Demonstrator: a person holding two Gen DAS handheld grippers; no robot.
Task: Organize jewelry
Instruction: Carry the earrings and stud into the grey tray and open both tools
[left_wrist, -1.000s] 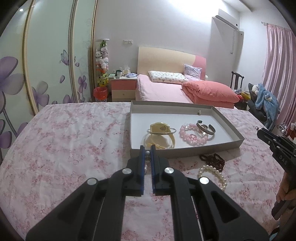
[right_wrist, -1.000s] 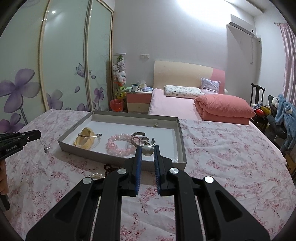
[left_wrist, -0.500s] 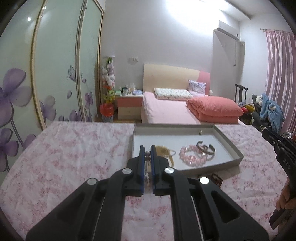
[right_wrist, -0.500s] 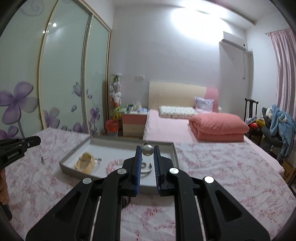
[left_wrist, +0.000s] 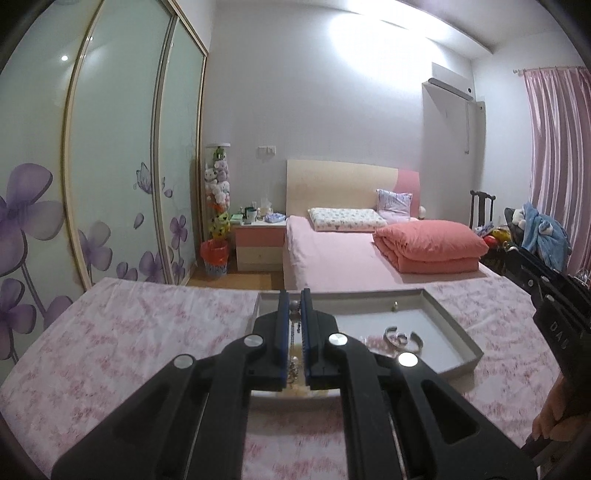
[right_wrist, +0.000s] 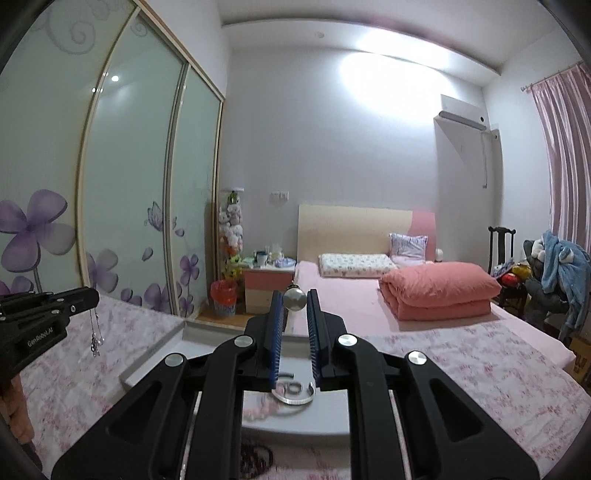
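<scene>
A thin chain earring (right_wrist: 95, 334) is clamped between the tips of the left claw (left_wrist: 294, 306), with its small bead seen at the tips and its long axis hanging straight down. A silver ball earring (right_wrist: 294, 299) is clamped at the tips of the right claw (right_wrist: 295, 306). Both pieces are held above the gray tray (left_wrist: 456, 328), which lies directly ahead of and below each claw on the desk covered by a pink flowered cloth (left_wrist: 147, 332).

Inside the tray, a silver bangle (left_wrist: 402, 338) lies ahead of and to the right of the left claw, and just below the right claw; pink beads (right_wrist: 258, 410) are blurred beside it. A dark bracelet (right_wrist: 255, 461) remains on the cloth, nearer than the tray wall.

The near tray wall is judged to be the only obstacle; the hanging chain must be carried over it before release.
</scene>
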